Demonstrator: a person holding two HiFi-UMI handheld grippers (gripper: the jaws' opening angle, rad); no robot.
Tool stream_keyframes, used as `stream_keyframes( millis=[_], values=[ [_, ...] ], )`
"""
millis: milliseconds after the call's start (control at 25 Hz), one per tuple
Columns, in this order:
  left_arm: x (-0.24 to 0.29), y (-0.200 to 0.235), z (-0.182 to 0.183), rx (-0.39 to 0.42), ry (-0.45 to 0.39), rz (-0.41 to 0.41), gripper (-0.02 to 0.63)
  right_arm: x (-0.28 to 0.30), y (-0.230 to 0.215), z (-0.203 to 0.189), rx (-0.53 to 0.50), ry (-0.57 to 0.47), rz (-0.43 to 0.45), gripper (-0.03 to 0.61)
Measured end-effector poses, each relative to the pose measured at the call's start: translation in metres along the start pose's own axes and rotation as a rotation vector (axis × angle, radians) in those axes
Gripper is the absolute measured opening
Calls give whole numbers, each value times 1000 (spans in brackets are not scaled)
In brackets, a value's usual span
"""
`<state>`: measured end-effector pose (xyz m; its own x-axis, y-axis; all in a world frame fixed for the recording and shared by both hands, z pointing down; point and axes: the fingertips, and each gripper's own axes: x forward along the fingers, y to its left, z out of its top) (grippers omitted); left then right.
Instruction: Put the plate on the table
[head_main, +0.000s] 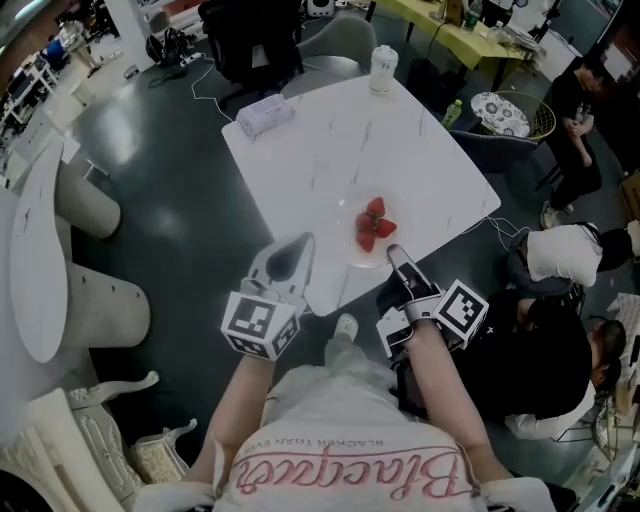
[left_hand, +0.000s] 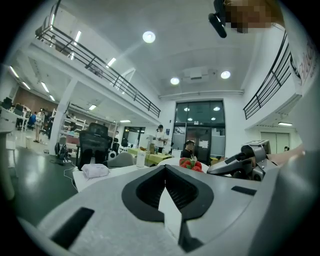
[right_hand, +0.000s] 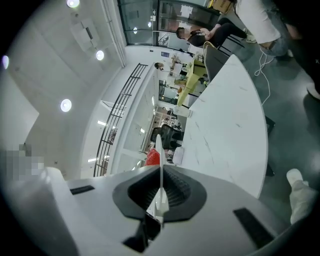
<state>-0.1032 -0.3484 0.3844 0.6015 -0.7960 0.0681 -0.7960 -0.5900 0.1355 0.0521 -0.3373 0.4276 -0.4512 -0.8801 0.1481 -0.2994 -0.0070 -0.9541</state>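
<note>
A clear, pale plate (head_main: 350, 255) with strawberries (head_main: 373, 225) sits over the near edge of the white marble table (head_main: 330, 150). My right gripper (head_main: 393, 252) is shut on the plate's near rim. In the right gripper view that rim (right_hand: 159, 150) runs edge-on between the jaws of the right gripper (right_hand: 160, 172), with a strawberry (right_hand: 152, 158) just beyond. I cannot tell whether the plate touches the table. My left gripper (head_main: 300, 245) hovers at the table's near-left edge, left of the plate, shut with nothing seen in it. From the left gripper (left_hand: 165, 170) the strawberries (left_hand: 192, 164) show ahead.
A white wrapped pack (head_main: 265, 113) lies at the table's far left and a lidded cup (head_main: 383, 70) at its far corner. A black chair (head_main: 250, 40) stands behind. People (head_main: 560, 270) sit to the right. A white round table (head_main: 35, 260) is at left.
</note>
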Motion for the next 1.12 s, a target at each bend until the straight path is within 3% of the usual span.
stream_keyframes(
  millis=[520,760,880,960,1120],
  values=[
    [115,30,-13,-22,52,75,3,89,-40,81,17,139,-13,12],
    [137,44,-31,-37,111,104,4,129,-82,85,0,231,-52,12],
    [144,53,-43,-42,152,109,4,148,-122,81,-69,272,-136,12],
    [149,59,-49,-46,171,107,3,156,-143,77,-66,292,-184,12],
    [161,71,-62,-52,201,95,4,169,-158,73,-41,303,-200,12]
  ],
)
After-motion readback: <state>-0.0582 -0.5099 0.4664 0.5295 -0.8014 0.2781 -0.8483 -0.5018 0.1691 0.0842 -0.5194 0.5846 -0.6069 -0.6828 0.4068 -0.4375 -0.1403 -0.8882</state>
